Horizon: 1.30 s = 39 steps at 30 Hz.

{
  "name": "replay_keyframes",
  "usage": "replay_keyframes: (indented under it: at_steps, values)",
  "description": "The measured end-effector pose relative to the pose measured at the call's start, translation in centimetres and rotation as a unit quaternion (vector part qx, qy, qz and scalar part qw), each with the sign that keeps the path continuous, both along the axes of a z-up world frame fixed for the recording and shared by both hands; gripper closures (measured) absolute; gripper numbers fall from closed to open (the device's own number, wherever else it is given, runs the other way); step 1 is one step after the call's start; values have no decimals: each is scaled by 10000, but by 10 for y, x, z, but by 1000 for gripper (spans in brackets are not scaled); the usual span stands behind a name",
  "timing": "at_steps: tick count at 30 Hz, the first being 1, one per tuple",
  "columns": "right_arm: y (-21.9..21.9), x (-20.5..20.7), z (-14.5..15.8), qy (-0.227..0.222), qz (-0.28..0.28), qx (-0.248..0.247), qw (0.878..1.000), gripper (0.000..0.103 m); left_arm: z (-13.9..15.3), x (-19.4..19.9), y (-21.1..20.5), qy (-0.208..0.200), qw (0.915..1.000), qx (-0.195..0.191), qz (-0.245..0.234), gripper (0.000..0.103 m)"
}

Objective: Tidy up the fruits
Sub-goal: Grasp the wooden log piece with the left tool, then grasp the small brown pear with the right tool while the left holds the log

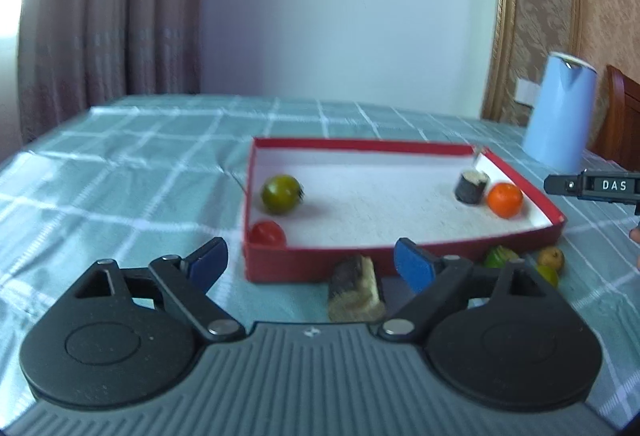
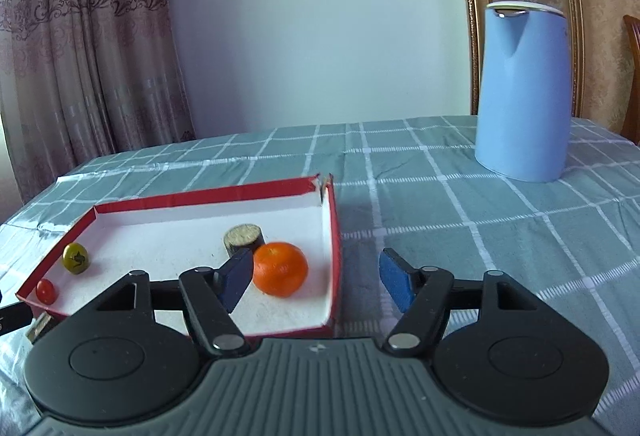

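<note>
My left gripper (image 1: 314,264) has its blue pads spread wide, nothing between them. My right gripper (image 2: 316,280) is parted too, empty, straddling the right wall of the shallow red cardboard box (image 2: 335,236). On its white grainy floor a glossy round orange (image 2: 281,268) lies near the right wall, touching a short dark cylinder with a pale cut face (image 2: 244,237). An olive-green ball (image 1: 281,193) and a smooth red one (image 1: 267,233) sit by the left wall, the red in the near corner. Outside the near wall, on the checked cloth (image 1: 120,163), lie a rough brown chunk (image 1: 354,290) and small greenish fruits (image 1: 500,256).
</note>
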State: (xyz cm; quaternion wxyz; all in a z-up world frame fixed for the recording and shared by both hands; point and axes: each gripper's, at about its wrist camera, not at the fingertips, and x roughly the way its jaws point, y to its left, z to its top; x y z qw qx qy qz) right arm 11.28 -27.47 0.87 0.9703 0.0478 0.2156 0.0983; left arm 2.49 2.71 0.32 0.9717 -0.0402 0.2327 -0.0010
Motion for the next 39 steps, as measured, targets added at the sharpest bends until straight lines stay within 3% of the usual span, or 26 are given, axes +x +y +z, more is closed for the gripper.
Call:
replay_keyframes:
  at_steps: [6, 11, 17, 20, 22, 25, 30, 39]
  values:
    - [-19, -21, -2, -107, -99, 302, 9994, 34, -4, 4, -11, 202, 9994, 180, -228, 13]
    - [-19, -25, -3, -89, -33, 322, 9994, 34, -10, 15, -8, 534, 9984, 82, -180, 16]
    - [-7, -30, -4, -180, 131, 5, 9998, 34, -15, 22, -5, 783, 9968, -12, -131, 32]
    - [-6, -33, -4, -201, 163, -20, 9997, 34, -14, 20, -5, 719, 9970, -52, -292, 49]
    - [-9, -35, -5, -184, 146, 28, 9997, 34, -13, 17, -10, 649, 9968, -10, -474, 66]
    - [-15, -38, -5, -172, 100, 110, 9997, 34, -12, 17, -13, 626, 9964, 22, -570, 72]
    - [-17, -41, -8, -83, 196, 70, 9997, 34, -12, 16, -12, 608, 9968, -28, -526, 72]
    - [9, -51, -18, 22, 841, -528, 9951, 34, -8, 10, -8, 438, 9979, -72, -477, 72]
